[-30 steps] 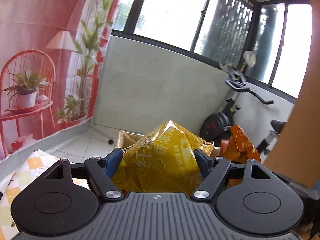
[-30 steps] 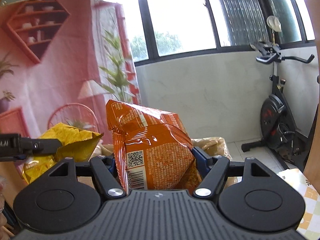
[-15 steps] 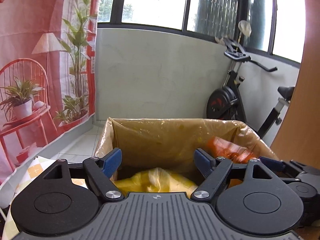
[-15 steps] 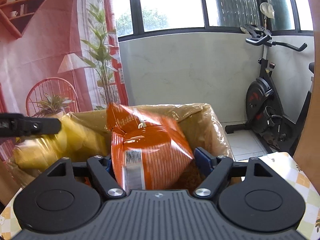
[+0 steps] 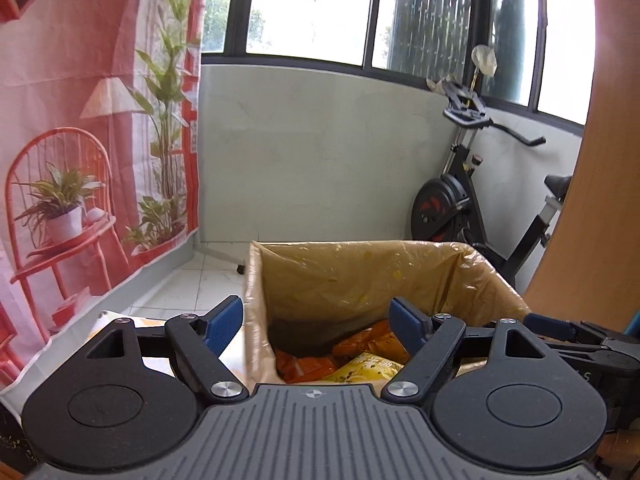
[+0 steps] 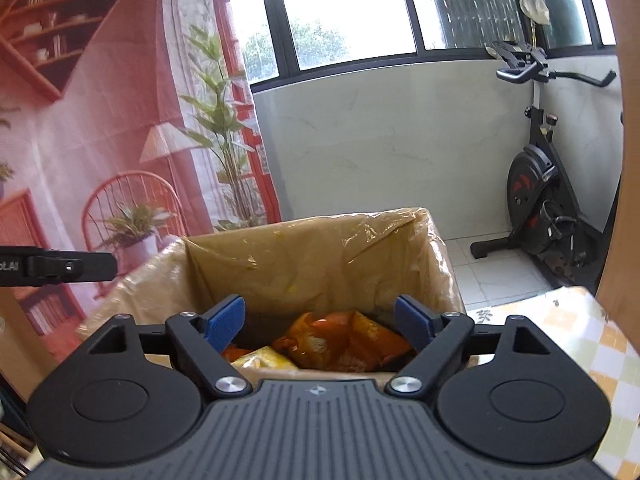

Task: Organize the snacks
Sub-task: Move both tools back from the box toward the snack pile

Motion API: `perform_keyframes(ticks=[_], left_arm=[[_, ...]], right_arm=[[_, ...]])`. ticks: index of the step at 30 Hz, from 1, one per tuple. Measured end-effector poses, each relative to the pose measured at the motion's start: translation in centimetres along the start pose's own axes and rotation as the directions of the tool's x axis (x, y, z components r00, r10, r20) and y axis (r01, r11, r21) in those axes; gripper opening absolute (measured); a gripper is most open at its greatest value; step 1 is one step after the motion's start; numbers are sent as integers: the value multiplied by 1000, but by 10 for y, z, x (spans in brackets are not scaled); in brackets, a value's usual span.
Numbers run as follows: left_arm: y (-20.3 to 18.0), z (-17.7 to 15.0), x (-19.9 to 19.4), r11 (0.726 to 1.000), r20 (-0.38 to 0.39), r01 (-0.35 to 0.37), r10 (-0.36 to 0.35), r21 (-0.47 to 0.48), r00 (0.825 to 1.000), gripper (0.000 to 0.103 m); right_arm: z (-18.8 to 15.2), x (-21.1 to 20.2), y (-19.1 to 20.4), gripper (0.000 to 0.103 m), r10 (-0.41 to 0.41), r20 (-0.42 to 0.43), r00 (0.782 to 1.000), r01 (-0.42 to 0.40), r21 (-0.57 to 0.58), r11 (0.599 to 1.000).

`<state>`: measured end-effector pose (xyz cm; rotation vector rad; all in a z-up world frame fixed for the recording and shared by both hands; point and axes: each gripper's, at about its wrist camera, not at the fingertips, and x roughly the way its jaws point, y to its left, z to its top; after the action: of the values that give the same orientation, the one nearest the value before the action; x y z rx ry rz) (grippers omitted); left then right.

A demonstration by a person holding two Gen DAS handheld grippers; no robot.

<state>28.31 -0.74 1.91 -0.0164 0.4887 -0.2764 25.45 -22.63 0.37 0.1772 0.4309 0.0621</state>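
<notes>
Since the earlier frames both snack bags have left the grippers: the yellow snack bag [image 5: 366, 368] that sat between the left gripper's pads and the orange snack bag [image 6: 340, 340] that the right gripper held now lie down inside the cardboard box [image 5: 472, 276]. Both sets of jaws have just been opening, and nothing is between either pair.

The printed pink backdrop [image 5: 72, 128] fills the left of both views, with the dark-framed window [image 5: 312, 8] along the top and the pale wall [image 5: 320, 160] below it. One black exercise bike [image 6: 548, 200] stands at the right, partly cut off by a tan board [image 5: 608, 160] at the right edge of the left wrist view. One box, lined with a crinkled brownish plastic bag [image 6: 320, 248], stands in the lower middle of each view, its near rim hidden behind the gripper bodies. A checked cloth on the table [image 6: 580, 328] shows at the lower right of the right wrist view.

The left gripper [image 5: 318, 322] points slightly down over the near left corner of the box, blue pads wide apart and empty. The right gripper [image 6: 320, 322] points down over the box's open top, also wide apart and empty; its fingers show at the right edge of the left wrist view, and the left gripper's finger reaches in from the left edge of the right wrist view. At least two orange bags and one yellow bag are visible in the box.
</notes>
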Motion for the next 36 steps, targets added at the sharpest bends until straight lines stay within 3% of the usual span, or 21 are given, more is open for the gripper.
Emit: perform_keyframes(ticks=[7, 15, 22, 26, 31, 36], left_arm=[[6, -17, -43, 1000, 18, -9, 8, 22, 1000, 83], [21, -65, -68, 999, -8, 28, -27, 44, 1000, 84], [22, -113, -73, 997, -49, 35, -31, 72, 998, 84], [19, -136, -73, 998, -70, 62, -60, 18, 996, 84], [7, -158, -64, 987, -110, 146, -154, -71, 982, 84], [-21, -177, -46, 971, -178, 235, -241, -52, 954, 84]], right_arm=[[-12, -46, -2, 85, 32, 11, 999, -32, 28, 999], [-53, -91, -5, 85, 32, -7, 999, -32, -2, 999], [-103, -116, -7, 84, 31, -118, 993, -36, -47, 998], [-131, -126, 2, 84, 35, -192, 981, -62, -136, 989], [-155, -133, 17, 84, 16, -255, 967, -86, -262, 961], [-168, -144, 1, 85, -31, -283, 959, -25, -195, 980]])
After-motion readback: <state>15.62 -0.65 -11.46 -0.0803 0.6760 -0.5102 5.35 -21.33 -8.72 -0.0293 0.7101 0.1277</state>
